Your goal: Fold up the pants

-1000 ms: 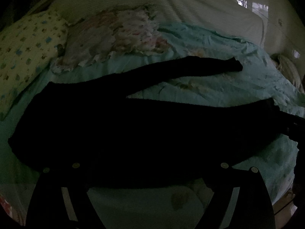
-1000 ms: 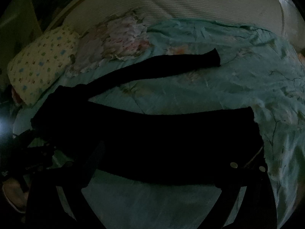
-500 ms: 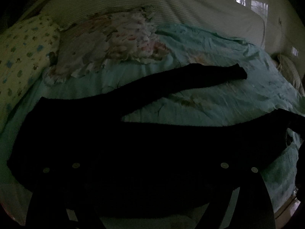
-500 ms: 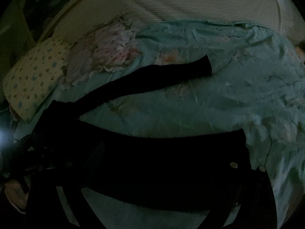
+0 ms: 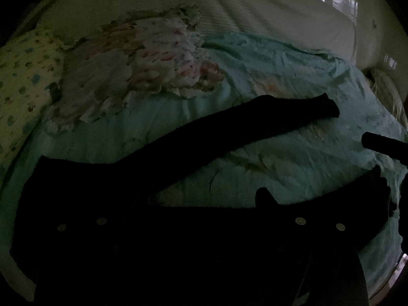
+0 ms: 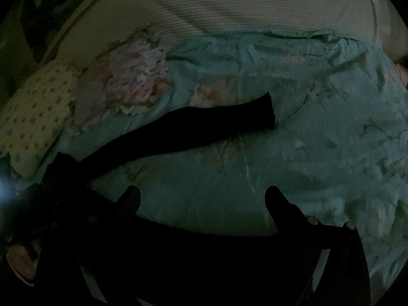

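Note:
Black pants (image 5: 229, 137) lie spread on a teal bedspread (image 5: 293, 168), waist to the left, legs splayed to the right. The far leg (image 6: 204, 130) reaches up to the right. The near leg (image 6: 204, 250) runs across the bottom of both views. My left gripper (image 5: 204, 204) is open over the near leg near the crotch; only its right fingertip (image 5: 262, 196) stands out against the dark cloth. My right gripper (image 6: 201, 199) is open, both fingertips above the near leg's far edge. The right gripper also shows at the right edge of the left wrist view (image 5: 382, 145).
A dotted pillow (image 5: 23, 86) and a floral frilled pillow (image 5: 142, 61) lie at the head of the bed, left. A striped cream cover (image 6: 255, 7) lies beyond the bedspread. The bed's edge (image 5: 397, 262) drops off at the lower right. The scene is very dark.
Both grippers have moved forward and down over the near leg. The pants now fill the bottom of both views and the fingertips cross the leg's far edge.

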Action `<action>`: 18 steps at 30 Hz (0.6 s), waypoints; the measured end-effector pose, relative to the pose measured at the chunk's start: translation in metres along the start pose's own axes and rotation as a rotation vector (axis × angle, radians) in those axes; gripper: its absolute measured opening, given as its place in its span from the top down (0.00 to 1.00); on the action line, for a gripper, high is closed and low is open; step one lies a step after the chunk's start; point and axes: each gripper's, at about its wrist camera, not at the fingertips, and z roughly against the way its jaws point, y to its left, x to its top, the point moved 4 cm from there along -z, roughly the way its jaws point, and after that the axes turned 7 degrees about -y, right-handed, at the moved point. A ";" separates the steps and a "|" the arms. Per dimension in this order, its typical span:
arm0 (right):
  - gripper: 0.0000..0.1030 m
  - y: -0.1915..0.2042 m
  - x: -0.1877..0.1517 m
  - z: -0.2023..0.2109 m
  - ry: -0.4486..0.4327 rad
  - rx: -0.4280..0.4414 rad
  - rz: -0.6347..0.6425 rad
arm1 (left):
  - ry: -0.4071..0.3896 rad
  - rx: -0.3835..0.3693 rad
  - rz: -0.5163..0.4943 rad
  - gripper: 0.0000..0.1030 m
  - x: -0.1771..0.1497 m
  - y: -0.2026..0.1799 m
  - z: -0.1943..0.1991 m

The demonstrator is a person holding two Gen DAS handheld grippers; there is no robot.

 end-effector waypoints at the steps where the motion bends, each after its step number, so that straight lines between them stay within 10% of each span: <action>1: 0.05 -0.002 0.004 -0.003 0.002 -0.002 -0.004 | -0.005 -0.003 0.001 0.15 0.004 0.000 -0.002; 18: 0.05 -0.043 0.062 -0.051 0.011 -0.033 -0.058 | 0.028 -0.018 -0.128 0.15 0.039 -0.018 -0.062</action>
